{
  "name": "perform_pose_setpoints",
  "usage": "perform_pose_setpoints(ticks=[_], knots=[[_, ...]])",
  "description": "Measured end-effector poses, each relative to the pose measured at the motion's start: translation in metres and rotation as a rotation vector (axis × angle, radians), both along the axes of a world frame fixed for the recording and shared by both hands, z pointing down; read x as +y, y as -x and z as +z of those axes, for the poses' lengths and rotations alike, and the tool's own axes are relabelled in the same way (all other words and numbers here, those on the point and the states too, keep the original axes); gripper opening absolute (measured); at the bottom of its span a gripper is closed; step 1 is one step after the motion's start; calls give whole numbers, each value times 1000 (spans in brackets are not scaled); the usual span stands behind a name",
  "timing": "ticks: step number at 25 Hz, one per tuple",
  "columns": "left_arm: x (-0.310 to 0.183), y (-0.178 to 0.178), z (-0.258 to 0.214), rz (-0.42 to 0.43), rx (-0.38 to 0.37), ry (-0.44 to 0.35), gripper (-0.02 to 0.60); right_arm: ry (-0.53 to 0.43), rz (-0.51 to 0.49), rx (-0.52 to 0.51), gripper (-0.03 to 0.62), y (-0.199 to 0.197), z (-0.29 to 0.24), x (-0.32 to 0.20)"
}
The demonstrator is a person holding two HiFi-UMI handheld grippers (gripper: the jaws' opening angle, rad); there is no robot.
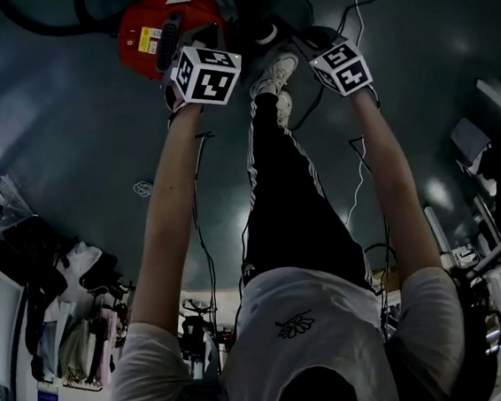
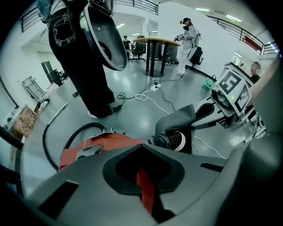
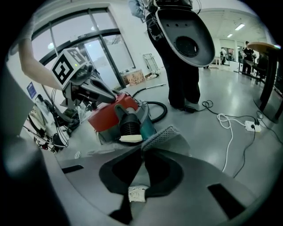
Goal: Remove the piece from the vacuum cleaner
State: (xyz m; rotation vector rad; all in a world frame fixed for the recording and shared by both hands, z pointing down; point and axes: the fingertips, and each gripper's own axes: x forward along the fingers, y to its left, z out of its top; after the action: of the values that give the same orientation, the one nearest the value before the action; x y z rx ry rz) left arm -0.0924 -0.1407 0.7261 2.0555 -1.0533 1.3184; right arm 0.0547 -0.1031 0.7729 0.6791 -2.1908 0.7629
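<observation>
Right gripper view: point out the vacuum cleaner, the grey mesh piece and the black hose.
vacuum cleaner [image 3: 101,117]: right gripper view, on its red casing.
grey mesh piece [image 3: 163,134]: right gripper view, on the upper mesh fold.
black hose [image 3: 166,111]: right gripper view, on the loop's right bend.

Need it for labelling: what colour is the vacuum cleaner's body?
The vacuum cleaner's body is red; right gripper view shows it best.

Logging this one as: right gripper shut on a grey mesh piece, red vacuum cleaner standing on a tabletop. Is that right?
Not quite. The vacuum cleaner stands on the floor, not on a tabletop, as the right gripper view shows. The rest holds: it is red, and the right gripper is shut on the grey mesh piece.
</observation>
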Motion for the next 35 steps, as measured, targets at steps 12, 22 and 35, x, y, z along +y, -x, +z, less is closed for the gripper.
perform_pose_setpoints(ticks=[12,22,35], knots=[[-1,0,0,22,-9,-22,2,142,43,266,32,-100,23,77],[22,8,-6,-132,-48,46,2,101,106,220,34,-95,-25,70],[76,-24,-213,-335,129,-274,2,-89,497,-1,32,-95,-236,52]])
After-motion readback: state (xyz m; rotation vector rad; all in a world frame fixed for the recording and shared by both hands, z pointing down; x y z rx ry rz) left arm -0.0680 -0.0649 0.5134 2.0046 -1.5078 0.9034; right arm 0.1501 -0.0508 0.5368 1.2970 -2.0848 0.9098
